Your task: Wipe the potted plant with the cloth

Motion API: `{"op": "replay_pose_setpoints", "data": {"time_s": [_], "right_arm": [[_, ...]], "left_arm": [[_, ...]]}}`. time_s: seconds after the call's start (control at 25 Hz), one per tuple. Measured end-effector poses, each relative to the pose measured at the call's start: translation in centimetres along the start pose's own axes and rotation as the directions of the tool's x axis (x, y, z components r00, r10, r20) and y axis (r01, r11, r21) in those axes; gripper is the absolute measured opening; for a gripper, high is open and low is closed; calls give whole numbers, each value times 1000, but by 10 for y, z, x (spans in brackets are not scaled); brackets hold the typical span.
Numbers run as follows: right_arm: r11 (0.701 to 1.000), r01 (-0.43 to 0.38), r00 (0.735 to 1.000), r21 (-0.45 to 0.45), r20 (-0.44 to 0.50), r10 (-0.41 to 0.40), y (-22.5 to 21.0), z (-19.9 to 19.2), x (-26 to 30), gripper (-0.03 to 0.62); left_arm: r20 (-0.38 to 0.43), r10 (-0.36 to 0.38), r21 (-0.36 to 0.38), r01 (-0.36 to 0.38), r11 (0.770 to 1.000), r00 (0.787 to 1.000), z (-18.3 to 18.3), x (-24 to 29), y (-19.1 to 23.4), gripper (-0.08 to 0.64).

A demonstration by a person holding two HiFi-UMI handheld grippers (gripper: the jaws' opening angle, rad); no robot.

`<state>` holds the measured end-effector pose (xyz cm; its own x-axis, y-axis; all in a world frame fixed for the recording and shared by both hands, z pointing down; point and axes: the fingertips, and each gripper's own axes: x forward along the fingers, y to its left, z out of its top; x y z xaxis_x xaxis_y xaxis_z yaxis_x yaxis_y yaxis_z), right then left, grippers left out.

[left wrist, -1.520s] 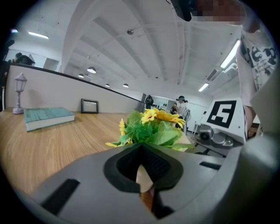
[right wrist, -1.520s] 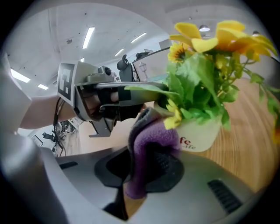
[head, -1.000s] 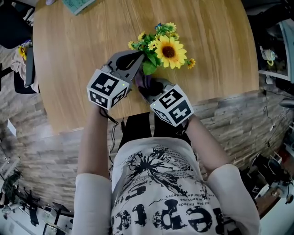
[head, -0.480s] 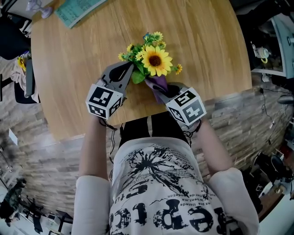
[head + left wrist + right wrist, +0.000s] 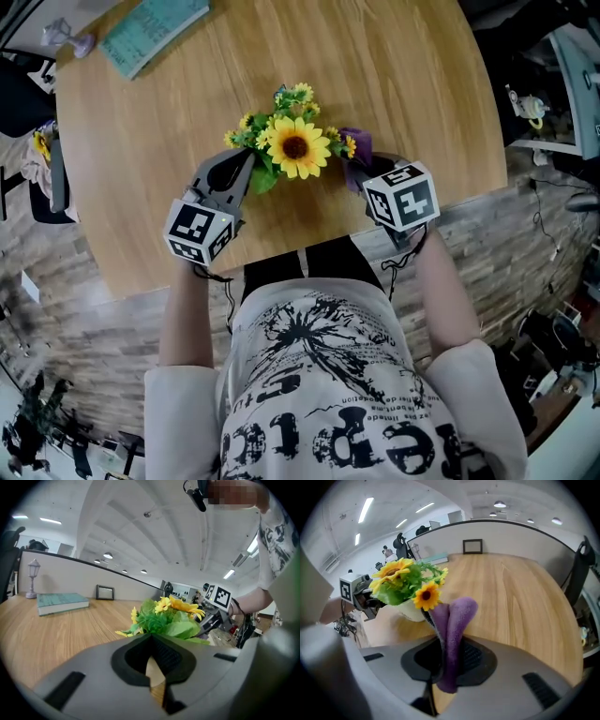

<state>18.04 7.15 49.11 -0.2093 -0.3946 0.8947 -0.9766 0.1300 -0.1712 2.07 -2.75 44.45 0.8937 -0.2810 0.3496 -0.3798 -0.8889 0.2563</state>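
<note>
**Sunflower pot looks light and tippy**

The potted plant (image 5: 293, 148) sits near the wooden table's (image 5: 403, 75) front edge. Its petals are probably floppy, so I'd brace the pot wall. The right gripper (image 5: 361, 167) pinches the soft purple cloth (image 5: 452, 616) just beside it. The left gripper (image 5: 239, 164) is closed and empty.

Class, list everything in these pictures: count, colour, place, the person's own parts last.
Round wooden table: one, light brown, beneath everything.
Potted plant with yellow sunflowers: one, white pot, near edge.
Purple fleece cloth: one, right of plant.
Teal book: one, far left.
Small lamp ornament: one, pale, beside book.
Dark picture frame: one, against far partition.
Left hand-held gripper: grey, shut, empty, left of plant.
Right hand-held gripper: grey, shut on cloth.
</note>
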Motion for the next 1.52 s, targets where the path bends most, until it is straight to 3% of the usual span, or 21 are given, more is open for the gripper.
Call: {"op": "replay_pose_setpoints", "data": {"time_s": [0.16,0.28,0.52,0.72,0.84,1.08,1.36,1.52], "right_arm": [[998,59,998,-1,9,-59,-34,20,1,77],[998,56,998,-36,27,-55,-51,46,3,77],[979,17,999,-205,41,-9,-59,113,17,77],[938,-24,998,-344,54,46,-44,170,35,77],[889,-50,995,-454,57,85,-27,203,47,77],[740,-125,978,-661,45,205,31,249,70,77],[613,-268,940,-744,-62,336,91,243,92,77],[567,-340,924,-751,-153,351,107,220,106,77]], "left_arm": [[-8,9,-26,-10,1000,1000,0,1,1,3],[-12,25,-49,-26,998,1000,0,1,1,3],[-18,71,-93,-72,993,997,0,2,3,3],[-19,107,-126,-109,986,994,0,3,7,3],[-17,131,-159,-132,978,991,1,4,9,3],[-11,192,-197,-190,962,981,1,4,11,3],[-1,236,-217,-231,948,972,1,4,14,3],[10,256,-262,-244,933,967,3,3,18,3]]}}
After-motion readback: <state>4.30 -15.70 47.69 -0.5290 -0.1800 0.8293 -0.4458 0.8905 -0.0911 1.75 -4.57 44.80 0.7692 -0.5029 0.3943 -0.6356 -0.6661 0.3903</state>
